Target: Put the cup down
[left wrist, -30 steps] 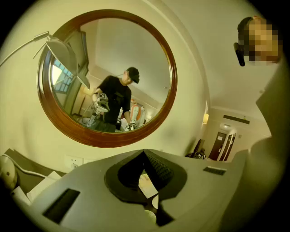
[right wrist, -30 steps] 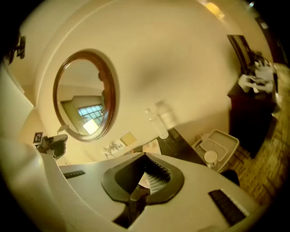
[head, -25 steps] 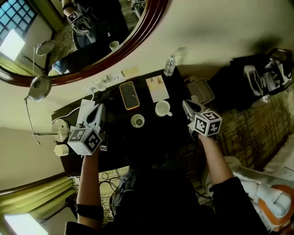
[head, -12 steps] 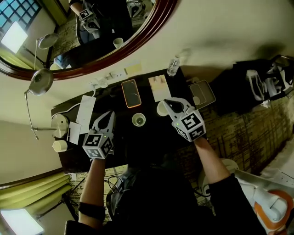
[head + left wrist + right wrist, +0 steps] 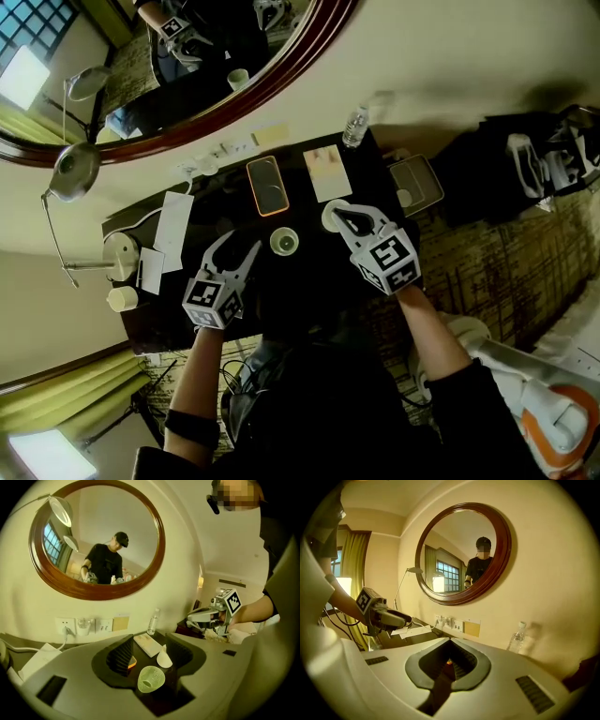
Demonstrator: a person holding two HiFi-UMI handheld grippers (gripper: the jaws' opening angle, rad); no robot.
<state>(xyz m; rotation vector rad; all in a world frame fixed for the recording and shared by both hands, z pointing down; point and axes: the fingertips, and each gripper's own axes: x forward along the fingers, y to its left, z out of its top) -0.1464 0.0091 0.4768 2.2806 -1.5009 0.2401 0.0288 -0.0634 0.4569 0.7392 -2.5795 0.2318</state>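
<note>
**Cup on the tabletop, just ahead of open jaws**

Cup (image 5: 284, 243) stands upright near the middle of the tabletop (image 5: 225, 211), in front of a phone (image 5: 266, 186) that lies by the back edge. The left hand-held gripper (image 5: 241, 246) points at it, and its jaws have just been opening. The cup sits just ahead of the gap and neither pad touches it. The right hand-held gripper (image 5: 337, 212) is clenched on nothing, its tip at a white mug (image 5: 327, 221) nearer the right edge.

The cup looks small, pale green and translucent, with a patterned wall and no handle in sight. It is probably light and stiff, and breakable if it is glass. The safest hold is likely across the wall below the rim, pads on opposite sides, with gentle pressure.

No brand or writing can be read. The print on the bottle (image 5: 354, 127) and the card (image 5: 328, 173) is too small, and the cubes carry only square markers.
</note>
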